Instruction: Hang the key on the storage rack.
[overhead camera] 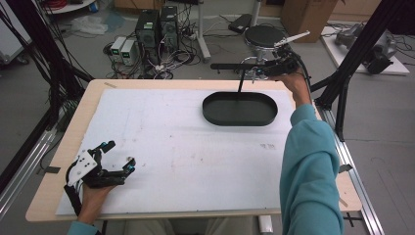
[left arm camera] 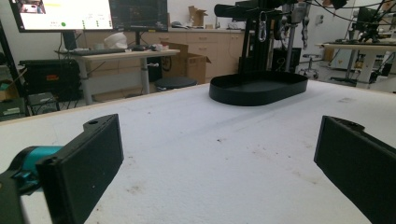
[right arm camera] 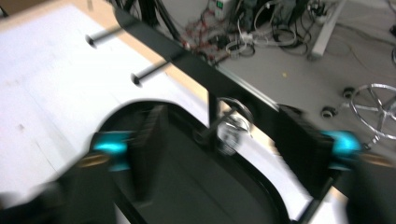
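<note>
From the high view, the landmark I'm going by is the black oval tray [overhead camera: 240, 108] sitting on the white mat [overhead camera: 161, 147] toward the far right of the table. A black stand [overhead camera: 241, 78] rises from the tray's far edge, with a horizontal bar on top. My right gripper [overhead camera: 262, 70] is up at that bar, just past the tray's far rim, right by a silvery carabiner [overhead camera: 255, 72] that hangs off the bar. My left gripper [overhead camera: 120, 155] is way off from the tray, resting on the mat near the front left corner, jaws spread wide with nothing in them.

Left gripper view: both black jaws stand far apart with just bare mat between them. The tray [left arm camera: 258, 88] sits well ahead, the stand [left arm camera: 254, 42] goes up behind it, and the carabiner [left arm camera: 262, 27] dangles from the bar above the tray.

Right gripper view is pretty blurry, but I'm looking down over the tray [right arm camera: 196, 186]. The carabiner [right arm camera: 232, 125] hangs off the bar right between my jaws, and there's a gap on each side, so the pads aren't pressing on it. Two pegs [right arm camera: 149, 72] stick out from the bar further along, away from the tray.
</note>
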{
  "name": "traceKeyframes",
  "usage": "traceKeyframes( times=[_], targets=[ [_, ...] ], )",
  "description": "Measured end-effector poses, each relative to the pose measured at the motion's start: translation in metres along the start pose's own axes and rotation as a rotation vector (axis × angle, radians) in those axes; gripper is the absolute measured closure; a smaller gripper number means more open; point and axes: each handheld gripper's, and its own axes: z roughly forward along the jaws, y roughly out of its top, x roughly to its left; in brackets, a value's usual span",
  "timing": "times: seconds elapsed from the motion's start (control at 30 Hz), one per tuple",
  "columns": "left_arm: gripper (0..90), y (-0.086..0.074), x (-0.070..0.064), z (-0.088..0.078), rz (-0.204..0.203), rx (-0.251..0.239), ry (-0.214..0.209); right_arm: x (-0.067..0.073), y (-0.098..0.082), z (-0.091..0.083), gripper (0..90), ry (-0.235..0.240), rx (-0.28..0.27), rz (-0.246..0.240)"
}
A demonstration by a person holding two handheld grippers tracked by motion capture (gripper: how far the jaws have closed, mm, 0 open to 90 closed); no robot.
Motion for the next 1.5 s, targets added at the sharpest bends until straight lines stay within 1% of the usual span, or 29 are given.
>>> traceKeyframes(
  times=[0.03,0.07,0.1,0.13,0.2,0.27,0.3,0.33,0.37,0.4,0.43,0.5,0.53,0.57,0.63,0.7,0.73,0.8,0.87,0.97,1.1,1.2,1.23,1.33,1.4,1.47,1.5],
  targets=[
    [1.7,0.000,0.000,0.000,0.001,0.000,0.000,0.003,0.001,-0.002,21.9,0.001,-0.019,0.004],
    [1.8,0.000,0.000,0.000,0.002,0.000,0.000,0.007,0.001,-0.004,10.9,-0.002,-0.035,0.017],
    [1.8,0.000,0.000,0.000,0.001,-0.001,-0.001,0.012,0.002,-0.005,0.8,-0.021,-0.066,0.039],
    [1.7,0.000,0.000,0.000,0.000,0.002,-0.002,0.015,0.002,-0.008,0.8,-0.025,-0.089,0.048],
    [1.8,0.000,0.000,0.000,0.000,0.002,-0.001,0.023,0.000,-0.015,0.7,0.000,-0.135,0.026],
    [1.7,0.000,0.000,0.000,0.002,0.003,-0.002,0.030,-0.001,-0.021,0.7,-0.012,-0.135,0.020],
    [1.7,0.000,0.000,0.000,-0.002,0.002,-0.002,0.034,-0.002,-0.025,0.7,-0.005,-0.143,0.010],
    [1.8,0.000,0.000,0.000,-0.002,0.001,-0.002,0.039,-0.005,-0.031,0.7,0.006,-0.167,0.004],
    [1.7,0.000,0.000,0.000,-0.002,0.001,-0.002,0.042,-0.006,-0.034,0.7,0.006,-0.180,0.004],
    [1.8,0.000,0.000,0.000,-0.002,0.001,-0.002,0.046,-0.010,-0.039,0.7,0.017,-0.196,0.000],
    [1.8,0.000,0.000,0.000,-0.002,-0.001,-0.002,0.048,-0.012,-0.042,0.7,0.024,-0.191,0.000],
    [1.8,0.000,0.000,0.000,-0.006,-0.003,-0.003,0.056,-0.021,-0.050,0.7,0.025,-0.216,-0.029],
    [1.8,0.000,0.000,0.000,-0.008,-0.004,-0.002,0.060,-0.025,-0.054,0.7,0.036,-0.214,-0.027],
    [1.8,0.000,0.000,0.000,-0.011,-0.003,-0.001,0.065,-0.032,-0.058,0.7,0.046,-0.220,-0.028],
    [1.8,0.000,0.000,0.000,-0.008,0.000,-0.002,0.075,-0.047,-0.066,0.7,0.067,-0.251,-0.030],
    [1.8,0.000,0.000,0.000,-0.004,0.004,0.000,0.086,-0.064,-0.073,0.7,0.063,-0.282,-0.044],
    [1.8,0.000,0.000,0.000,-0.004,0.005,0.000,0.093,-0.076,-0.077,0.7,0.060,-0.297,-0.058],
    [1.8,0.000,0.000,0.001,-0.006,0.006,0.001,0.101,-0.091,-0.081,0.7,0.061,-0.314,-0.061],
    [1.8,0.000,0.000,0.001,-0.005,0.007,0.000,0.112,-0.110,-0.085,0.7,0.072,-0.338,-0.058],
    [1.7,0.000,0.000,0.001,-0.004,0.007,-0.001,0.123,-0.129,-0.086,0.7,0.066,-0.348,-0.071],
    [1.7,0.000,0.000,0.001,-0.003,0.008,-0.001,0.136,-0.157,-0.079,0.7,0.066,-0.376,-0.055],
    [1.8,0.000,0.001,0.001,-0.007,0.009,-0.003,0.142,-0.182,-0.070,0.8,0.057,-0.420,-0.042],
    [1.8,0.000,0.001,0.001,-0.004,0.010,-0.003,0.143,-0.190,-0.066,0.8,0.048,-0.429,-0.040],
    [1.7,0.000,0.000,0.001,-0.003,0.006,-0.002,0.144,-0.213,-0.054,0.8,0.036,-0.468,0.000],
    [1.7,0.000,0.000,0.001,-0.001,0.005,-0.003,0.145,-0.224,-0.047,0.8,0.019,-0.462,0.012],
    [1.8,0.000,0.000,0.001,-0.003,0.005,-0.004,0.145,-0.234,-0.040,0.7,0.022,-0.484,0.024],
    [1.7,0.000,0.000,0.001,-0.002,0.004,-0.004,0.146,-0.238,-0.038,0.7,0.019,-0.487,0.031]
  ],
)
